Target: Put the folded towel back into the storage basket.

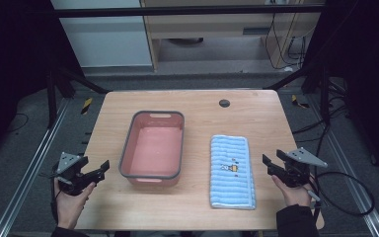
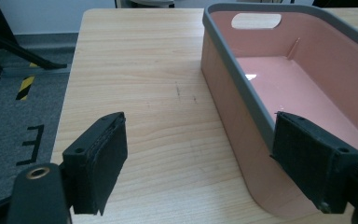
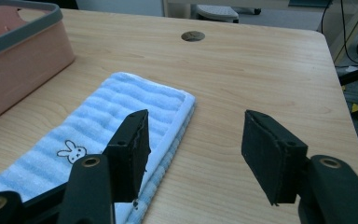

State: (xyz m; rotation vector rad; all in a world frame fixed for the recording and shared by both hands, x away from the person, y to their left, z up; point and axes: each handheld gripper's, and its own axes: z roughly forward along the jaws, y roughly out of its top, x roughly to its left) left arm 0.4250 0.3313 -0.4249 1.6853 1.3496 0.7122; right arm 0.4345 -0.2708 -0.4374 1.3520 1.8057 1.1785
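Note:
A pink tub with a grey rim (image 1: 154,148) (image 2: 242,88) stands empty in the middle of the wooden table (image 1: 197,103). To its right lies a folded blue striped towel (image 1: 231,170) (image 3: 102,130) with a small rabbit print. My left gripper (image 1: 97,170) (image 2: 200,158) hovers at the table's left edge, open, its jaws on either side of the tub's near corner without touching it. My right gripper (image 1: 269,163) (image 3: 193,149) is held at the right of the towel, open, one jaw above the towel's edge and nothing between the pads.
A round cable hole (image 1: 224,103) (image 3: 192,36) sits near the table's far edge. Metal rails (image 1: 24,173) run along both sides of the table. A black cable (image 1: 348,192) loops off the right gripper. Cabinets (image 1: 212,24) stand beyond the table.

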